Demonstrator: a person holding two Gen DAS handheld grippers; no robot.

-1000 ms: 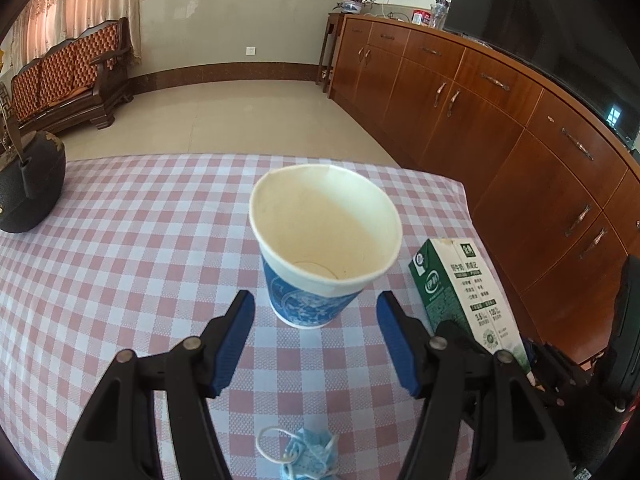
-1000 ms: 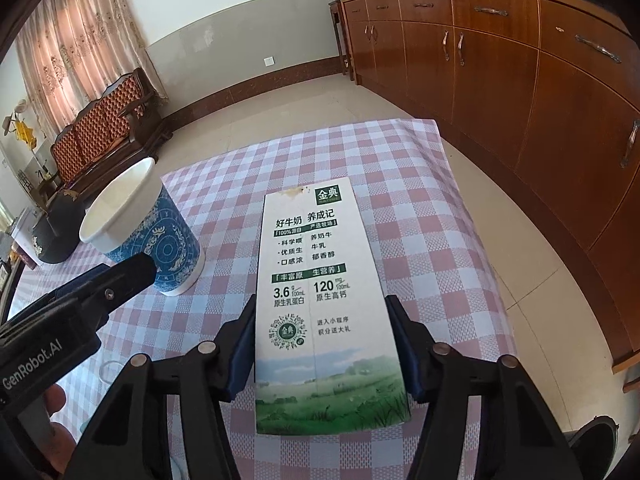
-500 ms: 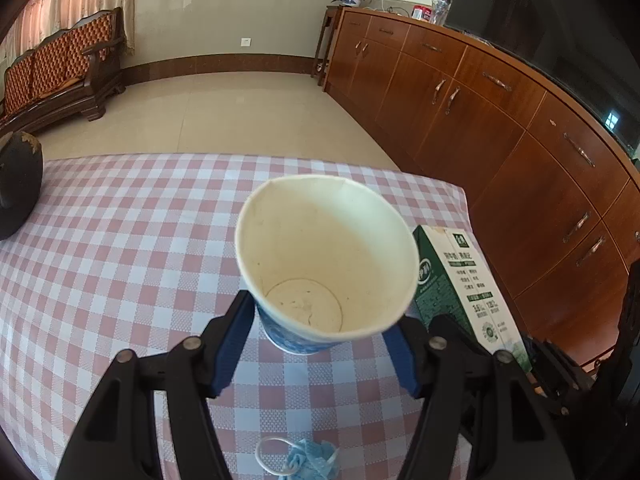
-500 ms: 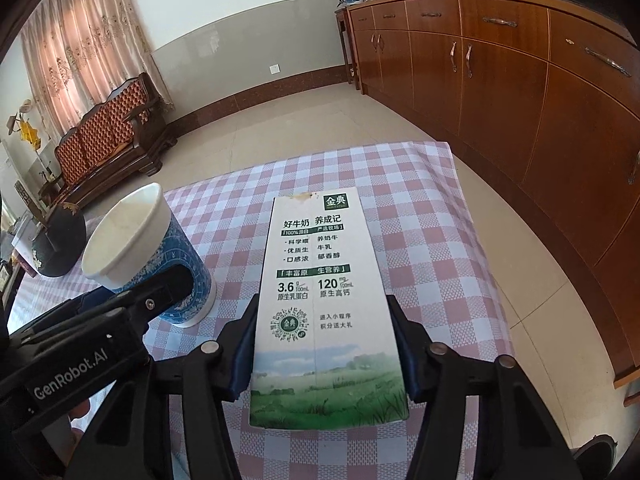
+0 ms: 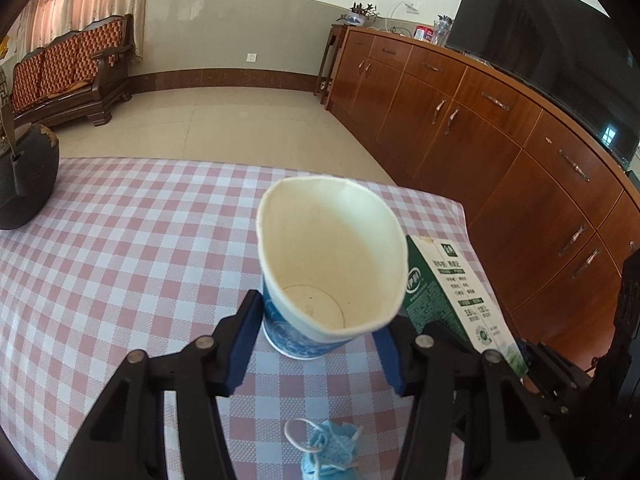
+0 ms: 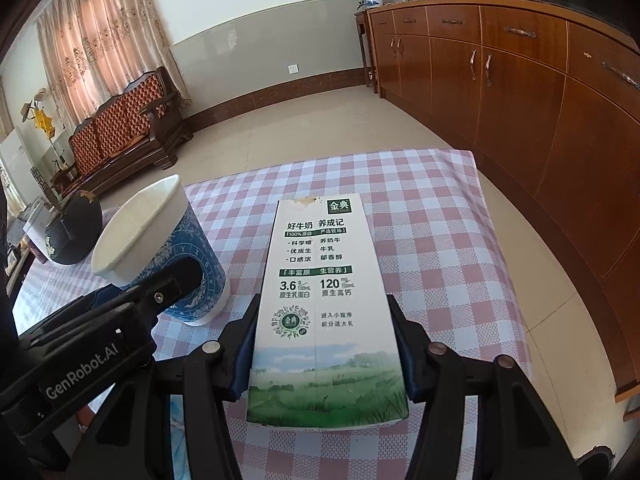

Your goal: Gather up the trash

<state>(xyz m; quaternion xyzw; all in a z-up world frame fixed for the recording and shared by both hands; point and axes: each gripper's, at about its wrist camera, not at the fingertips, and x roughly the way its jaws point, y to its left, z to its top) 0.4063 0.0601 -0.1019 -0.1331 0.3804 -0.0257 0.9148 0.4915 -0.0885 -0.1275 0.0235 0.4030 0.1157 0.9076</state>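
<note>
My left gripper [image 5: 320,340] is shut on a blue-patterned paper cup [image 5: 332,264]; its white rim is squeezed into an oval, and it stands on the pink checked tablecloth [image 5: 120,248]. The cup also shows in the right wrist view [image 6: 168,248], with the left gripper's fingers [image 6: 176,280] on it. My right gripper [image 6: 326,344] is shut on a green and white milk carton [image 6: 324,288], held above the table. The carton shows right of the cup in the left wrist view [image 5: 452,292]. A crumpled blue face mask [image 5: 328,452] lies on the cloth below the left gripper.
A black cast-iron kettle [image 5: 24,184] sits at the table's far left, also in the right wrist view [image 6: 72,232]. Wooden cabinets [image 5: 500,140] line the right wall beyond the table's right edge [image 6: 492,220]. A wooden sofa [image 5: 68,80] stands far left.
The left gripper's fingers closed from open beside the cup onto its sides, squeezing the rim oval. The right gripper kept holding the carton, nearly still.
</note>
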